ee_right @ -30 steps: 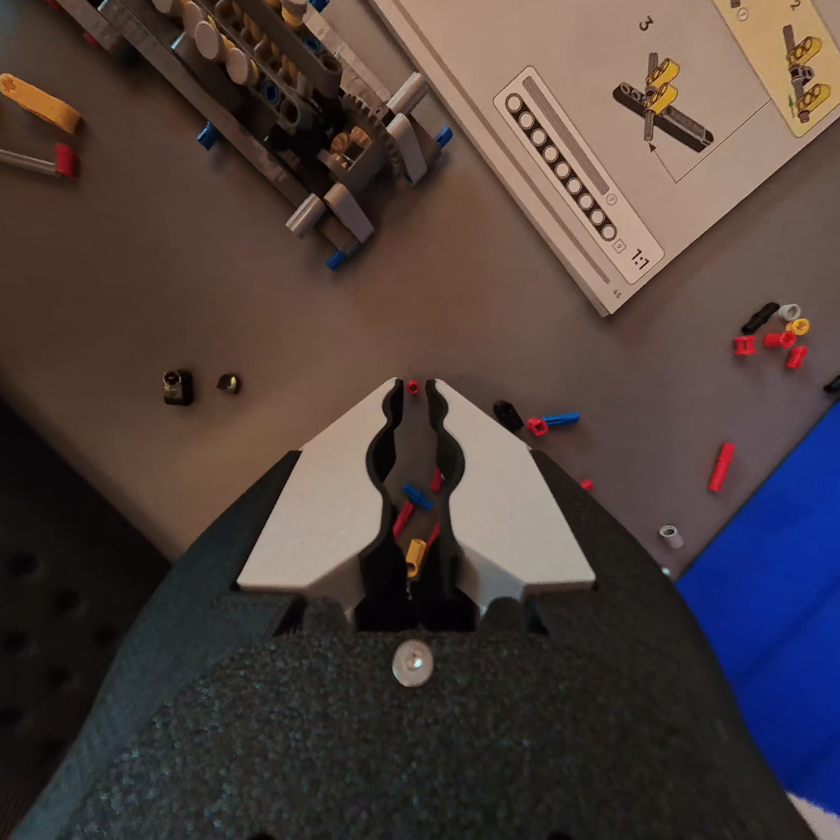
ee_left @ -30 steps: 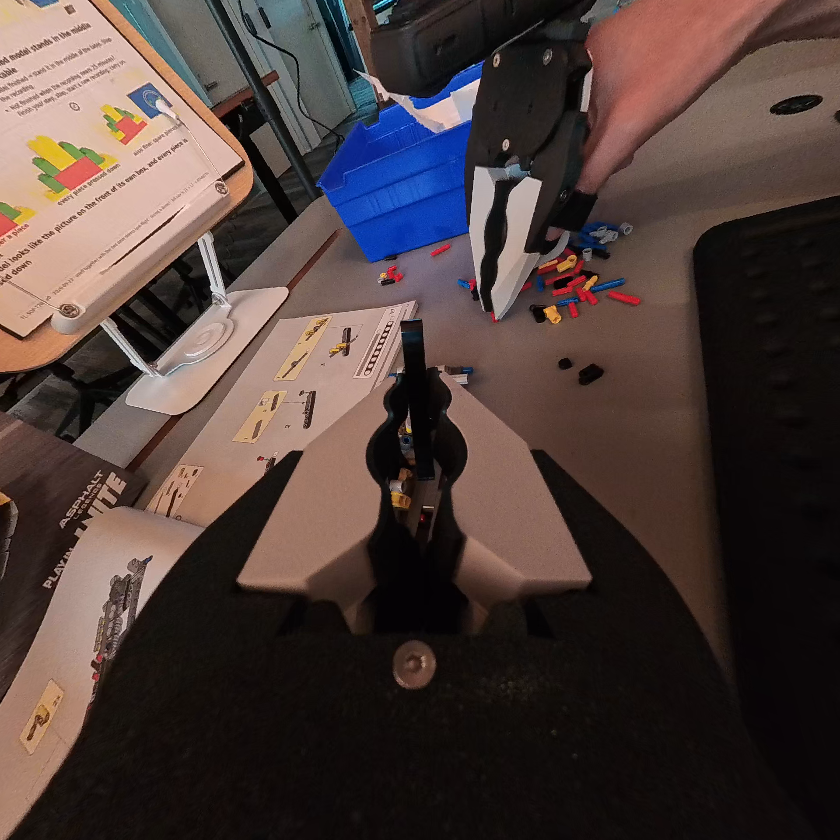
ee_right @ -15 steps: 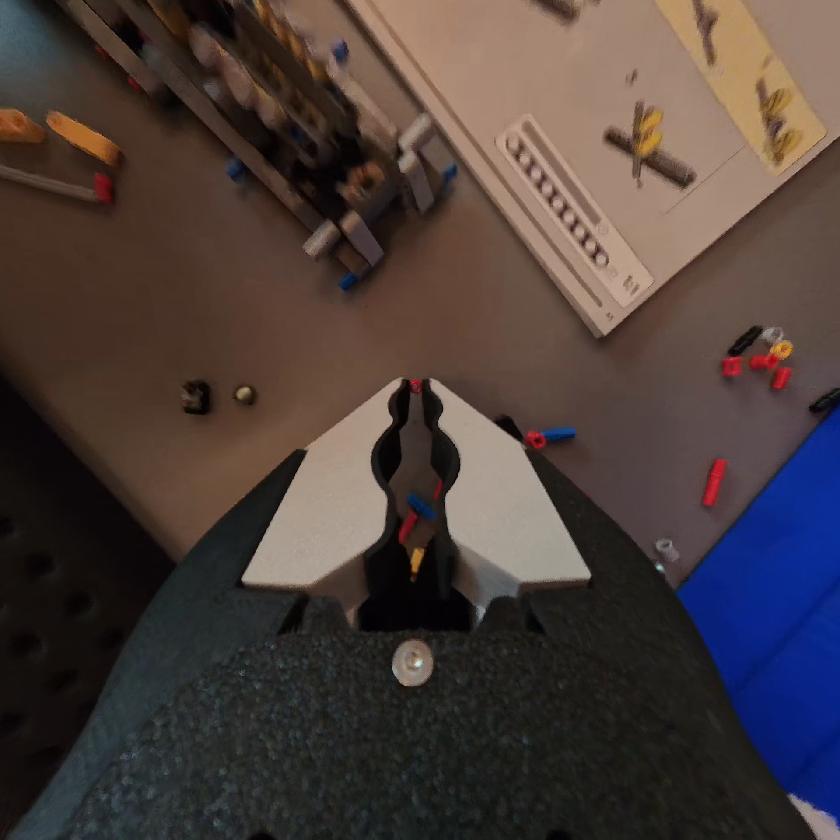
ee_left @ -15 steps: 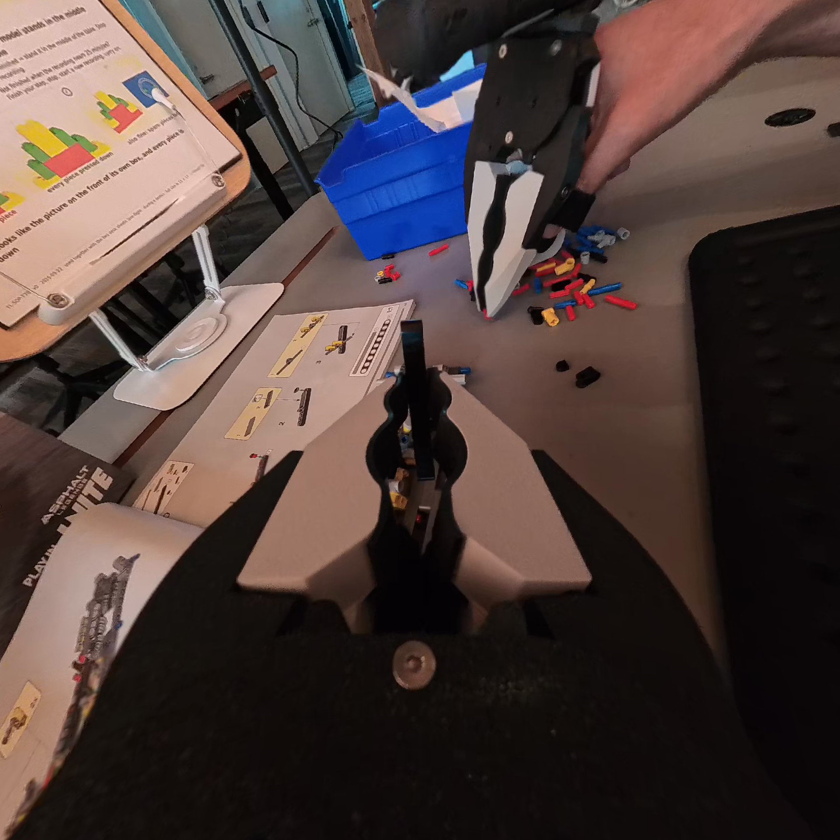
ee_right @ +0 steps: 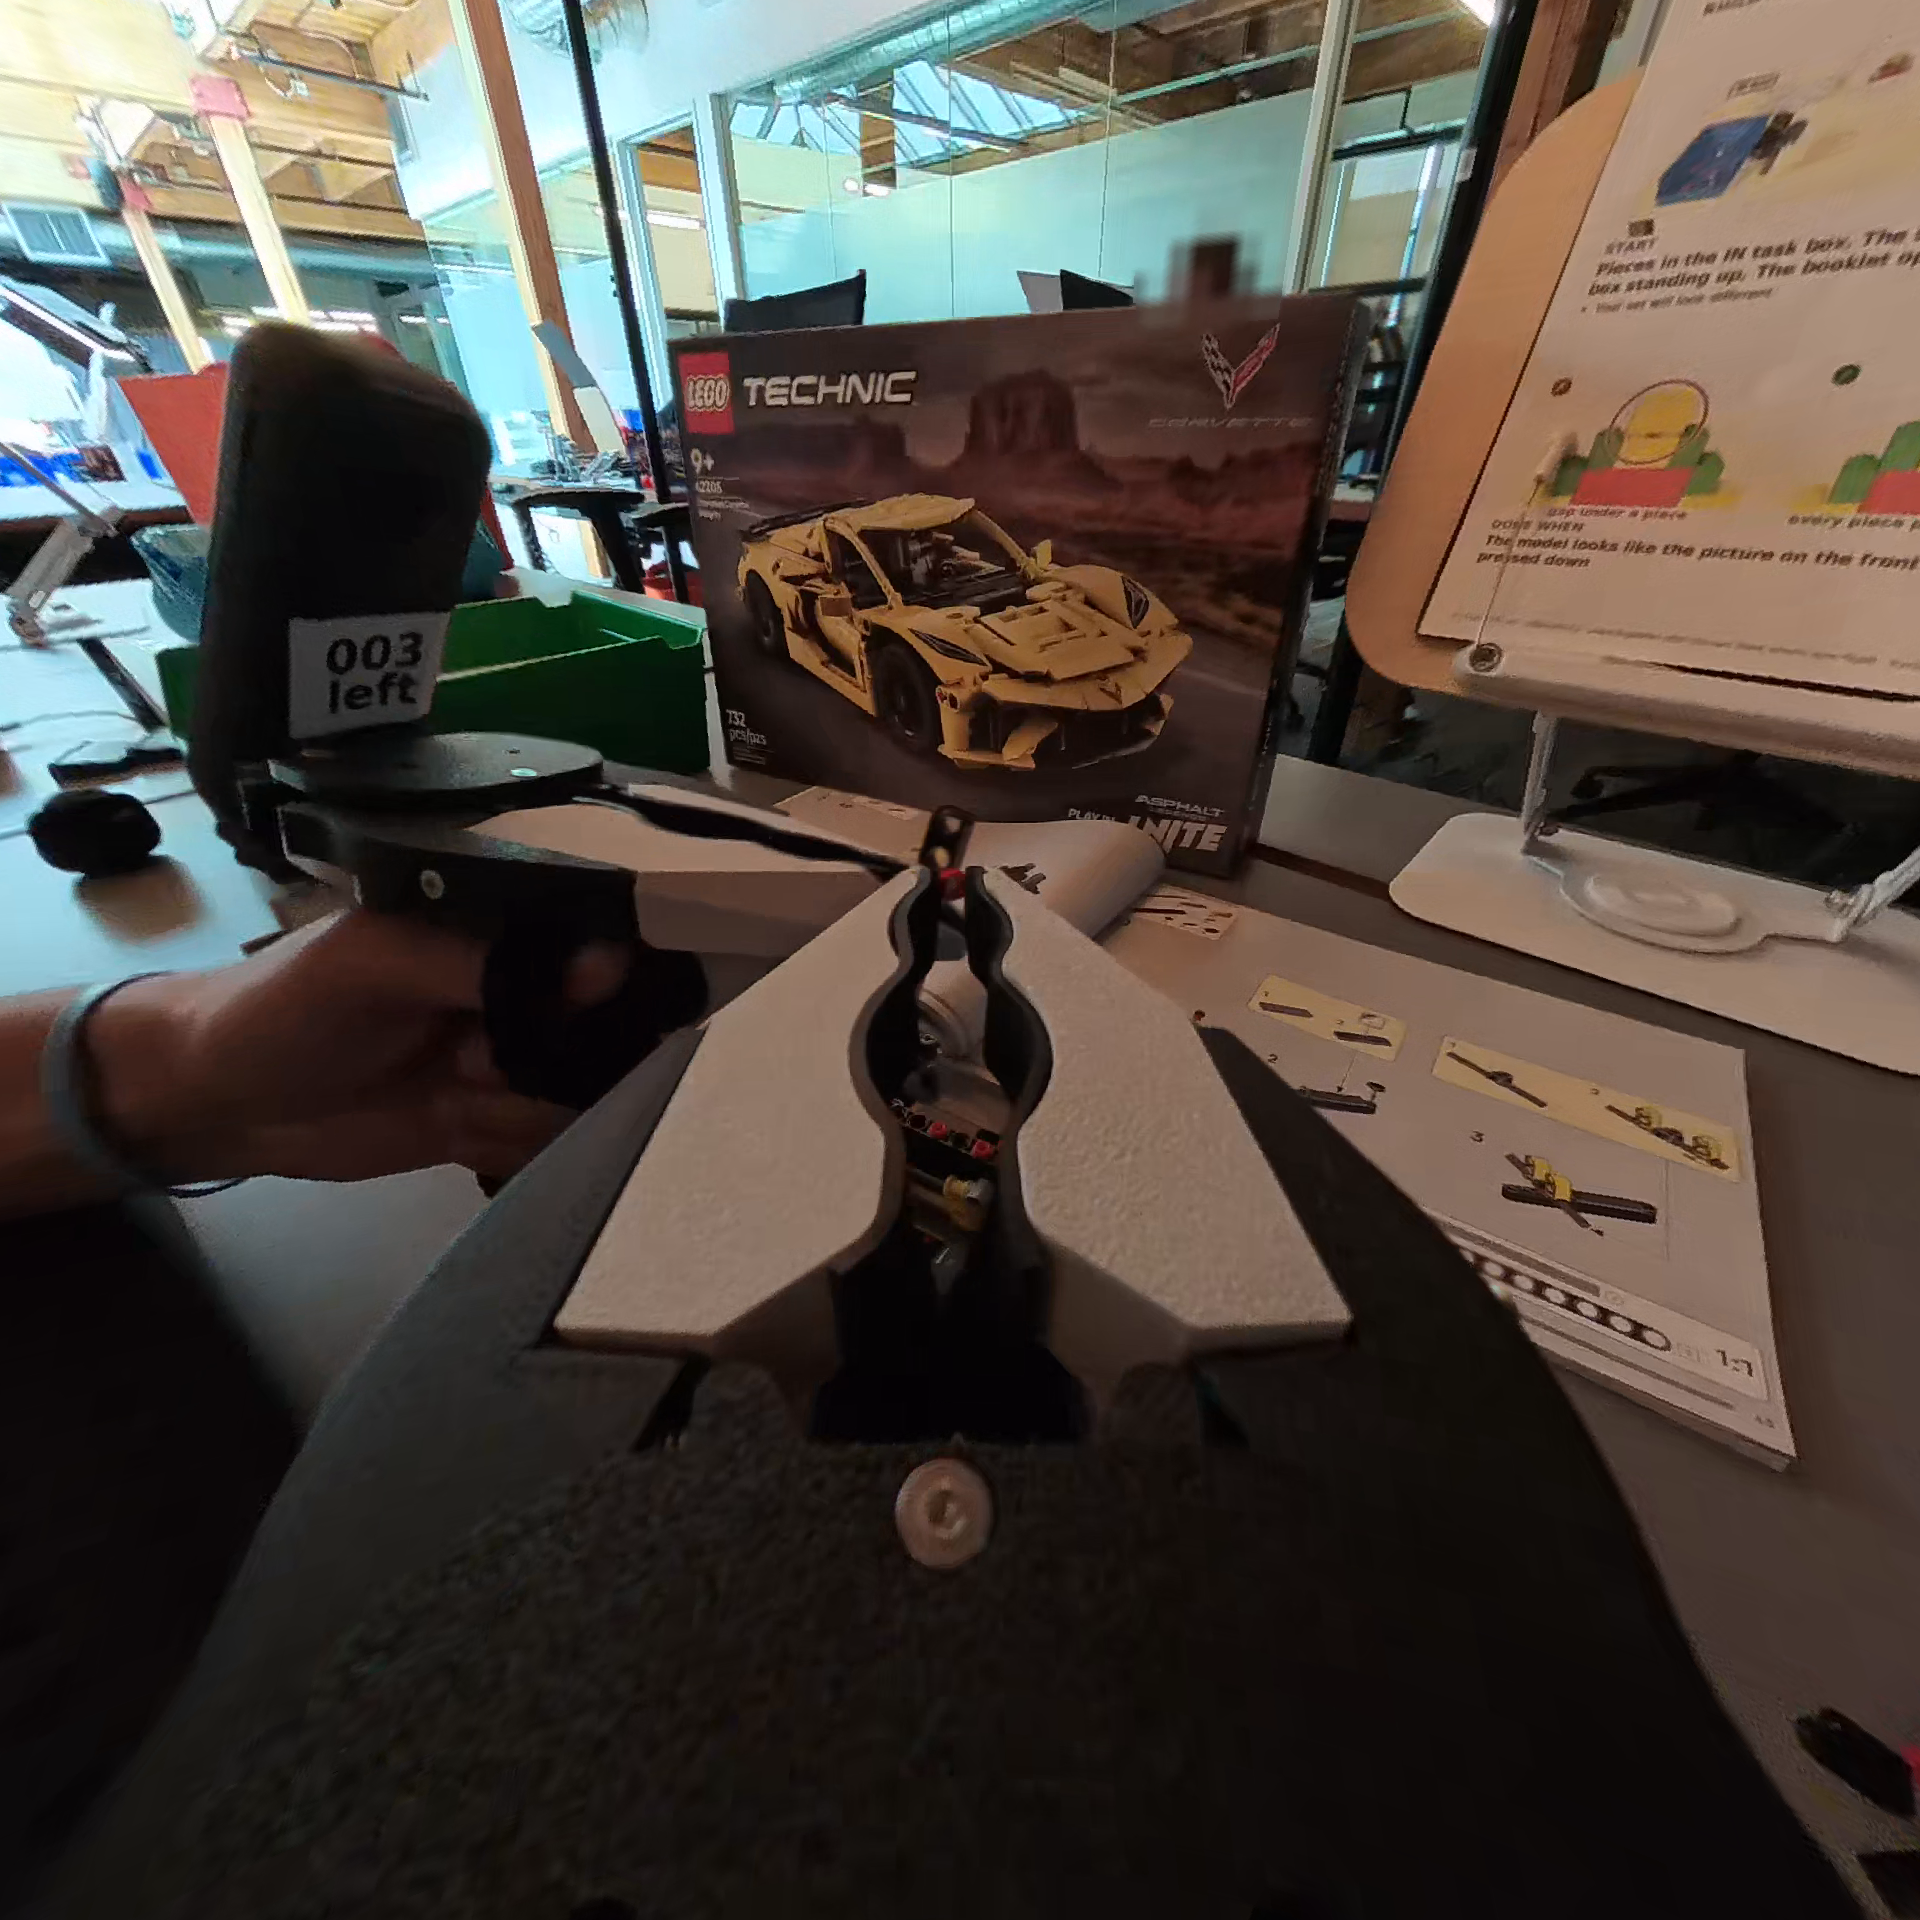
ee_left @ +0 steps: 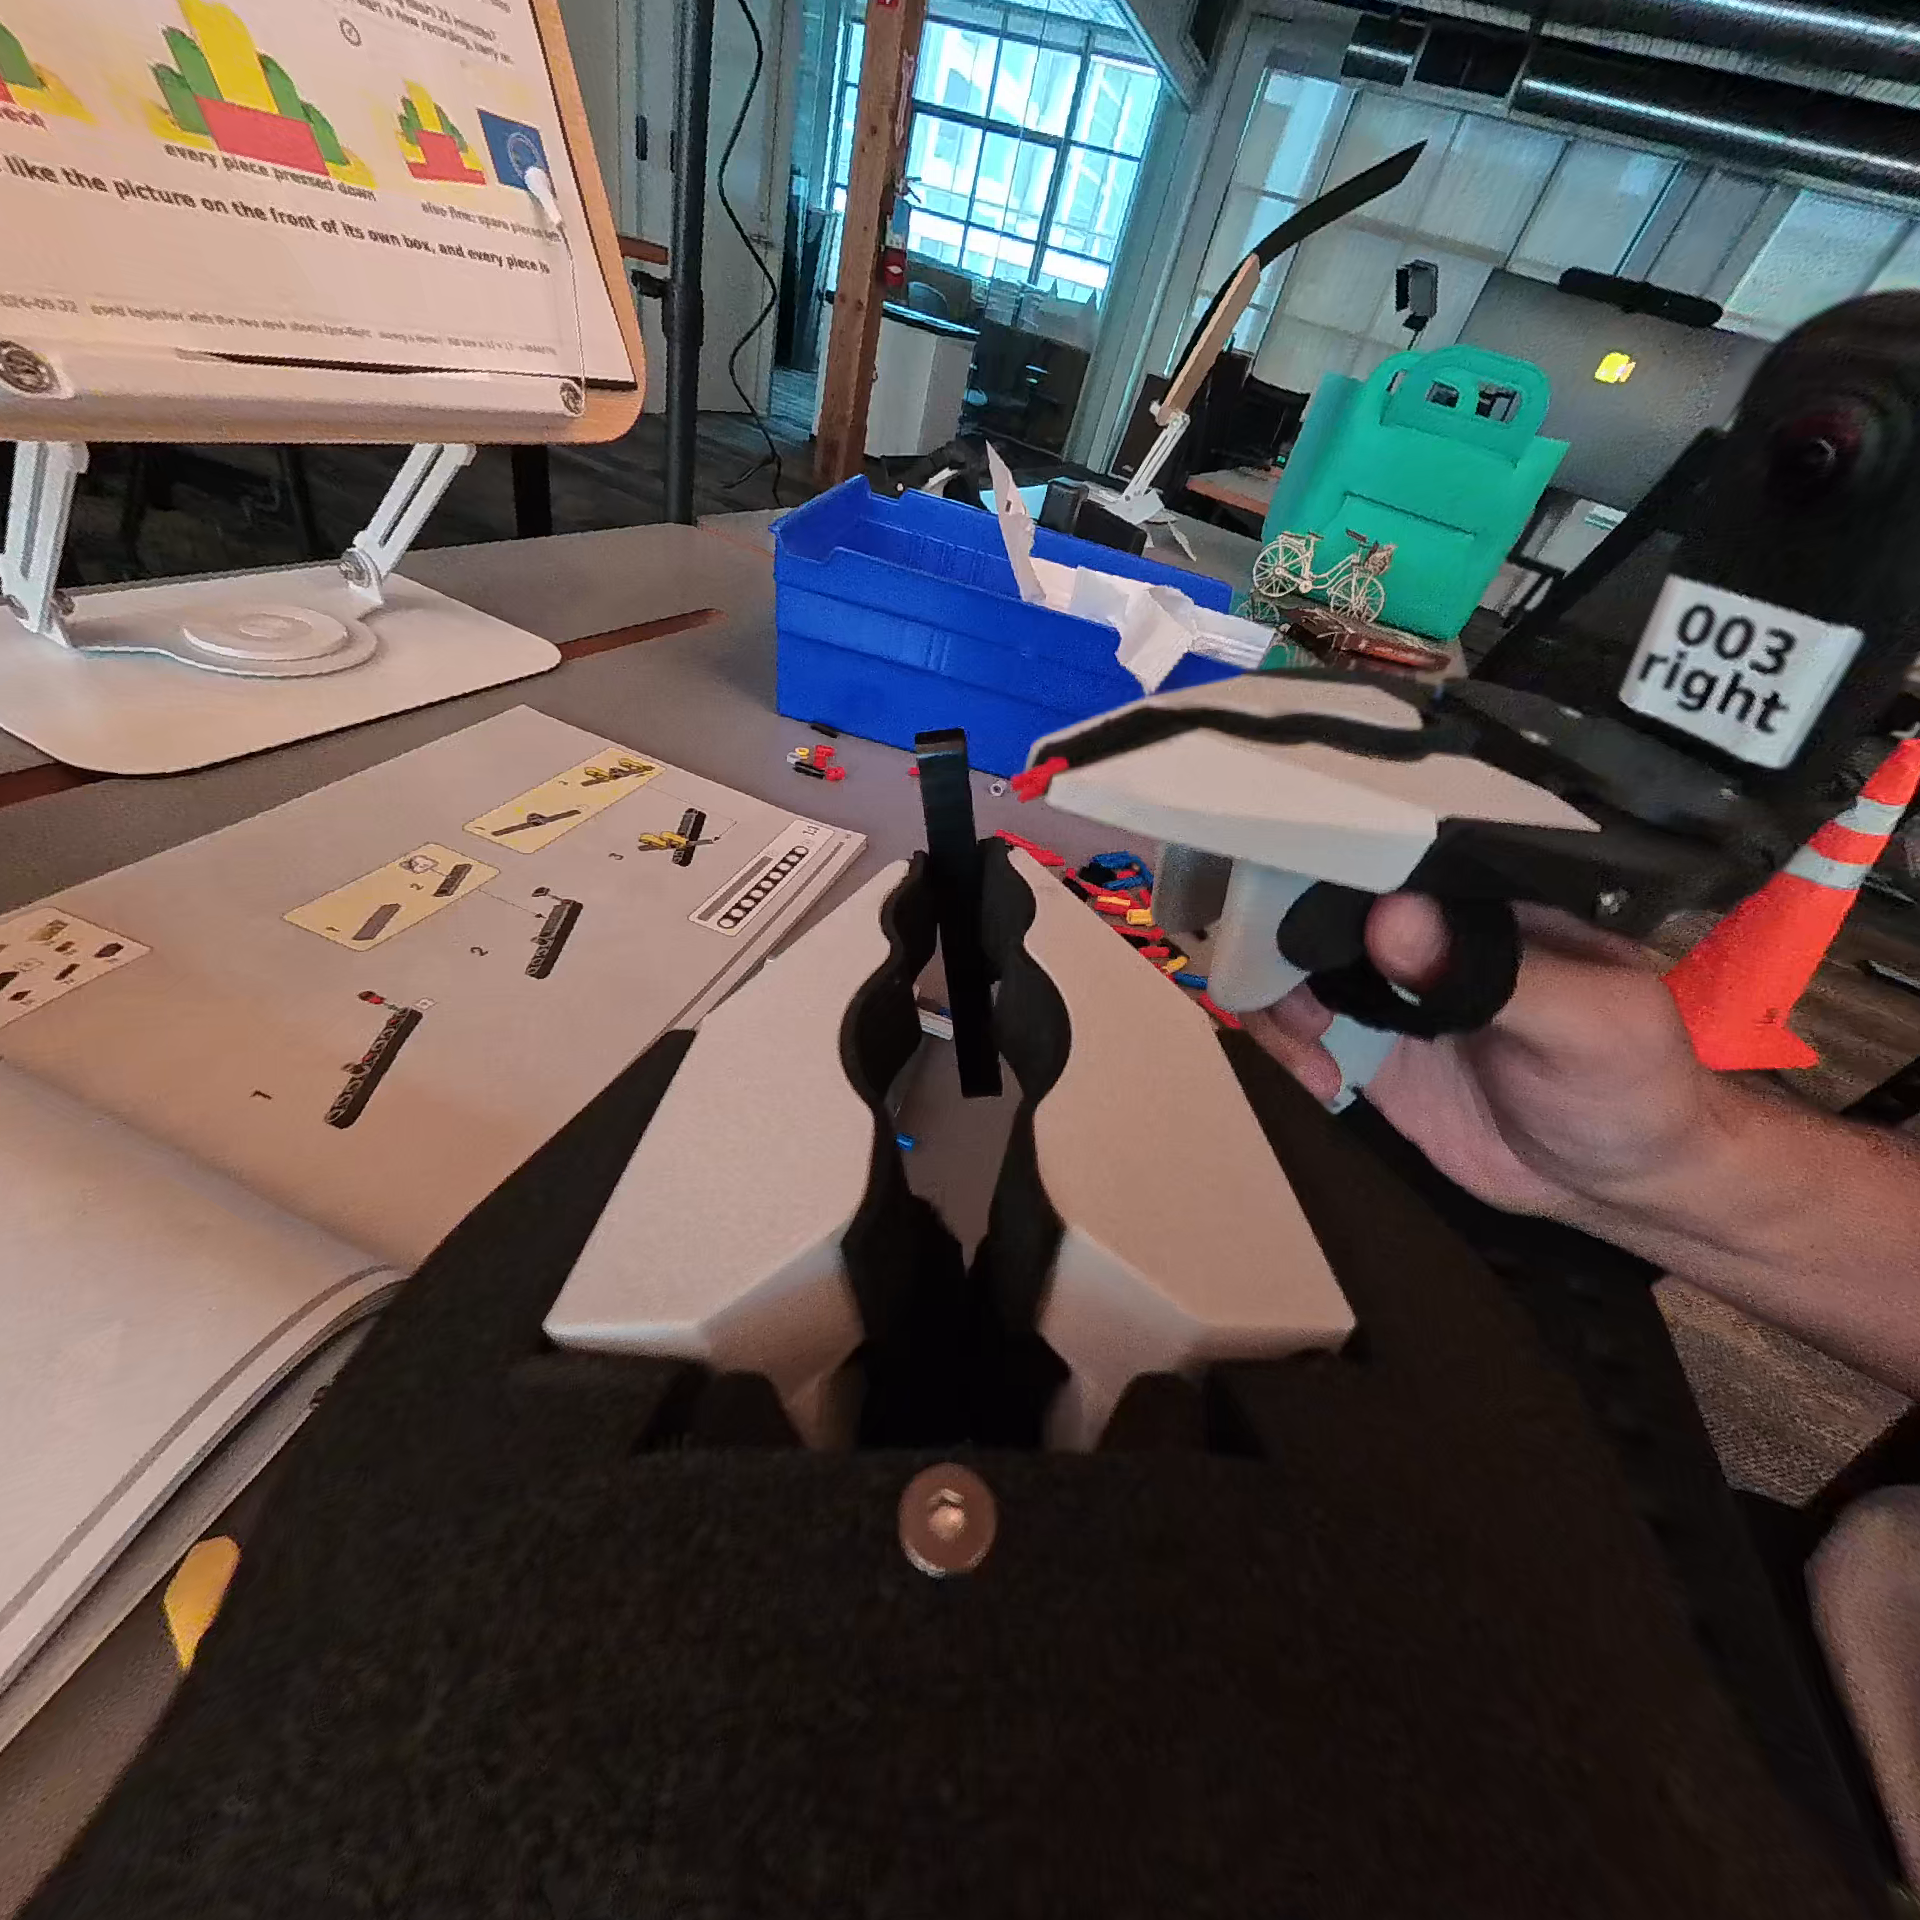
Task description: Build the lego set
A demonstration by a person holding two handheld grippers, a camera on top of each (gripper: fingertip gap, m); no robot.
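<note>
Jaws clamped: left gripper (ee_left: 956, 883) on black beam (ee_left: 958, 914), right gripper (ee_right: 943, 883) on red pin (ee_left: 1039, 777). Align pin squarely with beam hole, push straight.

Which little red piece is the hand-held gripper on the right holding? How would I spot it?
Find the blue bin at the back of the table. In front of it the right hand-held gripper points sideways at the black beam. The red pin is pinched at its very tip, in the air, unlike the loose pieces lying on the table.
</note>
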